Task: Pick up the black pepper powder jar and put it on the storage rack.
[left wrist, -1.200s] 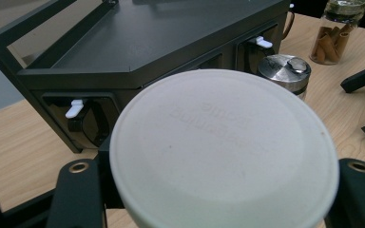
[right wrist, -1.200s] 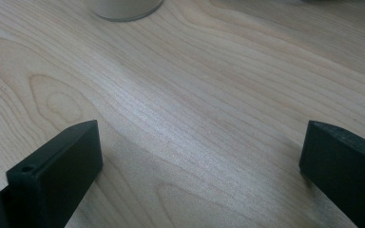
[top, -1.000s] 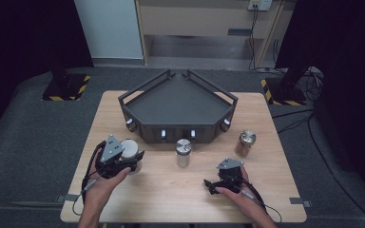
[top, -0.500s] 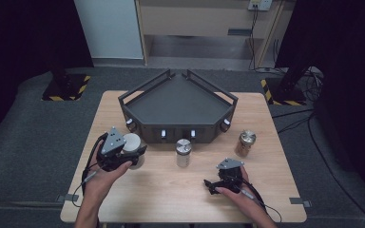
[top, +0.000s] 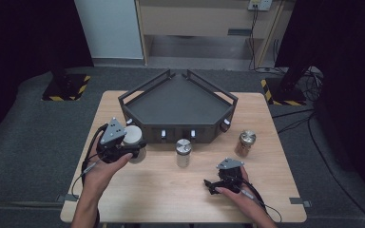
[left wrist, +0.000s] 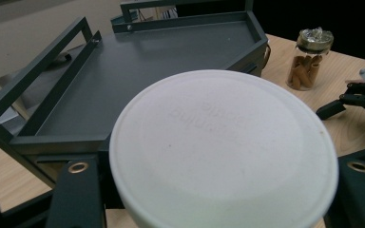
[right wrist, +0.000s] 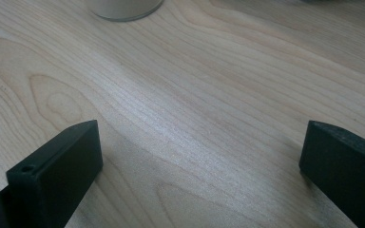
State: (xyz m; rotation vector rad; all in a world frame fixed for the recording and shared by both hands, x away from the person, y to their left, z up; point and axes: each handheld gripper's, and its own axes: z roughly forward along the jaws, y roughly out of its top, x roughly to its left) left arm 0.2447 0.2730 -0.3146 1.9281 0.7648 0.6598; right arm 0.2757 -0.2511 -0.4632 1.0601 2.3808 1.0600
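My left gripper [top: 126, 146] is shut on a jar with a wide white lid [top: 133, 135], held above the table just in front of the left corner of the dark grey tray [top: 176, 104]. In the left gripper view the white lid [left wrist: 223, 142] sits between the two black jaws of the left gripper [left wrist: 218, 190], with the tray [left wrist: 138, 71] right behind it. My right gripper [top: 213, 184] rests low over the wood at the front right, pointing left. Its jaws stand wide apart in the right gripper view, and the right gripper [right wrist: 199, 142] has bare wood between them.
A silver-lidded jar [top: 183, 152] stands in front of the tray's middle. A jar of cinnamon sticks [top: 245, 143] stands to its right, also in the left gripper view [left wrist: 309, 59]. The base of a jar [right wrist: 123, 7] shows ahead of the right jaws. Black stands flank the table.
My left gripper has lifted the white-lidded jar and carried it closer to the tray's front. The right gripper has stayed put.
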